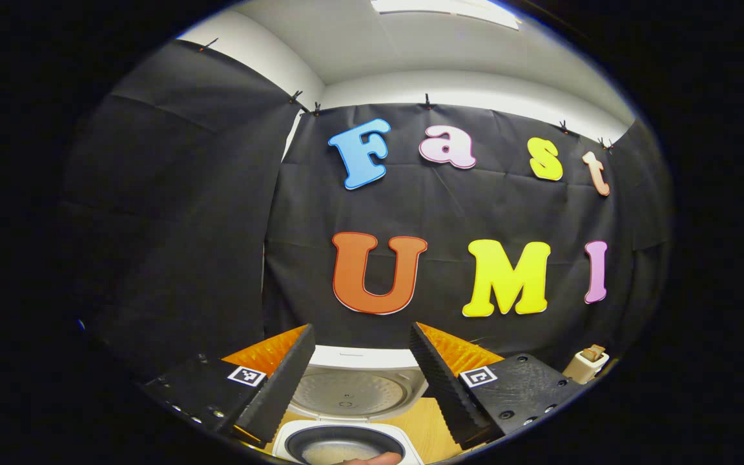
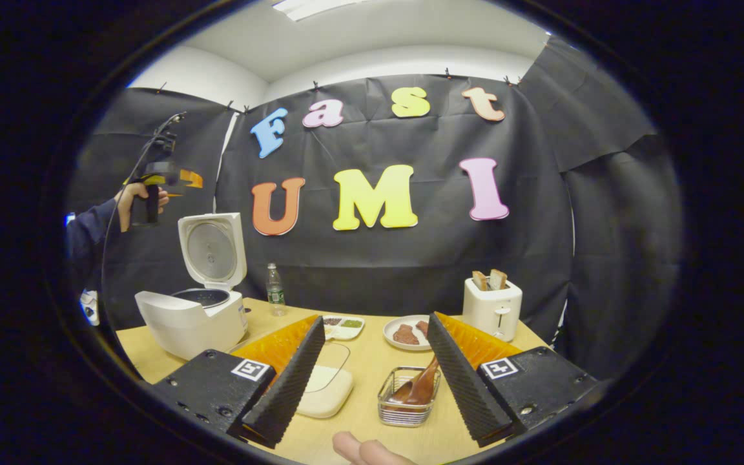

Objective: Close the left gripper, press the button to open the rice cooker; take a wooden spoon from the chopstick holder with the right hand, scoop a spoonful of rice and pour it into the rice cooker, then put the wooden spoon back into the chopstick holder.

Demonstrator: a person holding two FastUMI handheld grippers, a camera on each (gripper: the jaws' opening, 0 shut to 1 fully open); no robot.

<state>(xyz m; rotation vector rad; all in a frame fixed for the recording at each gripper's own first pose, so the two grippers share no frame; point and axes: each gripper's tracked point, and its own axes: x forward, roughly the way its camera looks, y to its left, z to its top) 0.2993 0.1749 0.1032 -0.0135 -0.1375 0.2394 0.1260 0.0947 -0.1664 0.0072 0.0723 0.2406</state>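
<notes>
Two fingers of the left gripper (image 1: 362, 336) stand wide apart in the left gripper view, holding nothing. Between and below them sits the rice cooker (image 1: 349, 426), its lid raised and its dark inner pot showing pale contents at the bottom edge; a fingertip (image 1: 375, 458) shows just beneath. Off to the right of that gripper, a toaster (image 1: 584, 365) peeks in. In the right gripper view, the right gripper (image 2: 375, 329) is likewise spread wide and empty. Just ahead, between its fingers, the wire chopstick holder (image 2: 409, 403) stands on the bench (image 2: 372, 361) with the wooden spoon (image 2: 420, 386) leaning inside. A white lidded container (image 2: 327, 387) lies just left of the holder. Farther ahead rest a plate (image 2: 407, 332) and a toaster with bread; far left stands the open cooker, a hand (image 2: 128, 203) holding the other gripper above it.
</notes>
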